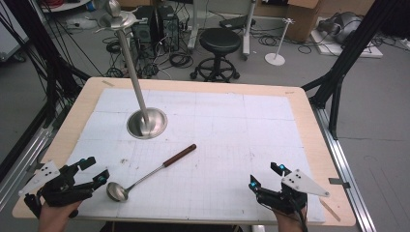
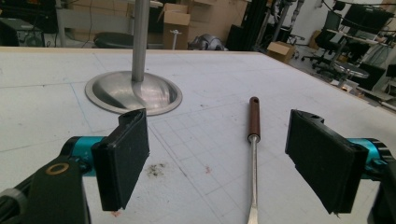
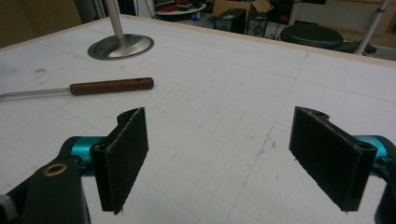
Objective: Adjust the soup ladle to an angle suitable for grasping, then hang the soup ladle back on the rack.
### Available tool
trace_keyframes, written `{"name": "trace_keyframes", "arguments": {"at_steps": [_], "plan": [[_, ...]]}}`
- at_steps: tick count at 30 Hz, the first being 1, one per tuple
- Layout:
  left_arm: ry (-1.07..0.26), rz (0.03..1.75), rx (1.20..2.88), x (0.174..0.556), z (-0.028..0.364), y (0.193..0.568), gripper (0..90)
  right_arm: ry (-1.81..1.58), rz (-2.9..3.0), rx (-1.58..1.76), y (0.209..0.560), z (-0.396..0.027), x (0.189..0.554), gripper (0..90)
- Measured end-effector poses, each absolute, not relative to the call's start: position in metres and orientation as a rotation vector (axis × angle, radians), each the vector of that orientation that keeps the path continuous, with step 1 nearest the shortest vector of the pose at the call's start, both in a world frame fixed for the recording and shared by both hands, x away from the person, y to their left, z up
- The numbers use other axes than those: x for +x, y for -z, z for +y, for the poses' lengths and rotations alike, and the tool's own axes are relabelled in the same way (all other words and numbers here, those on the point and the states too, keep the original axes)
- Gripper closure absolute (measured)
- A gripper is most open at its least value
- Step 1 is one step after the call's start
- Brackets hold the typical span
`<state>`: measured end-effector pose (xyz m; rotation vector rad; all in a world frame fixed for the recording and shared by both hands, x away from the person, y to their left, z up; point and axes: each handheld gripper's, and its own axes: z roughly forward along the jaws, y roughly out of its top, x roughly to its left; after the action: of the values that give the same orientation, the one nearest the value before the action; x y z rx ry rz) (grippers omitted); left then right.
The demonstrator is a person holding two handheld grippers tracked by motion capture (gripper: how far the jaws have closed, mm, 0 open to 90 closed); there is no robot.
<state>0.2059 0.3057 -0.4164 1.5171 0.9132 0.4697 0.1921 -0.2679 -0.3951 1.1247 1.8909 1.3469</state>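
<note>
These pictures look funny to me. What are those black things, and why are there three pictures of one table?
It is one moment seen by three cameras. The high view looks down on a white table. A person holds a grabbing tool in each hand: the left tool and the right tool. Each tool has two black jaws, like big tweezers, and carries its own small camera. The other two pictures come from those cameras, so the jaws show up close: left tool, right tool.

On the table lies a ladle with a brown handle, and a metal stand with a tall pole. Both tools are open and hold nothing.
</note>
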Motion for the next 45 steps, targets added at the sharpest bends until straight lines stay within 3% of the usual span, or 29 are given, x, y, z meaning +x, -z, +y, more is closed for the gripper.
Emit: {"name": "trace_keyframes", "arguments": {"at_steps": [14, 17, 18, 24, 38, 45], "plan": [[-0.448, 0.902, 1.541, 0.207, 0.3, 0.41, 17.6, -1.321, 1.924, 1.142, 0.398, -0.266, 0.197, 18.4], [-0.427, 0.861, 1.585, 0.211, 0.294, 0.404, 21.3, -1.322, 1.923, 1.15, 0.398, -0.266, 0.196, 18.4], [-0.409, 0.85, 1.604, 0.214, 0.291, 0.402, 27.5, -1.323, 1.917, 1.149, 0.398, -0.267, 0.195, 18.4], [-0.32, 0.789, 1.826, 0.237, 0.26, 0.392, 34.5, -1.325, 1.908, 1.159, 0.398, -0.269, 0.195, 18.4], [-0.154, 0.755, 2.194, 0.278, 0.206, 0.393, 41.2, -1.322, 1.899, 1.161, 0.397, -0.271, 0.195, 18.4], [-0.103, 0.779, 2.278, 0.287, 0.197, 0.403, 43.3, -1.325, 1.897, 1.171, 0.397, -0.272, 0.194, 18.4]]}}
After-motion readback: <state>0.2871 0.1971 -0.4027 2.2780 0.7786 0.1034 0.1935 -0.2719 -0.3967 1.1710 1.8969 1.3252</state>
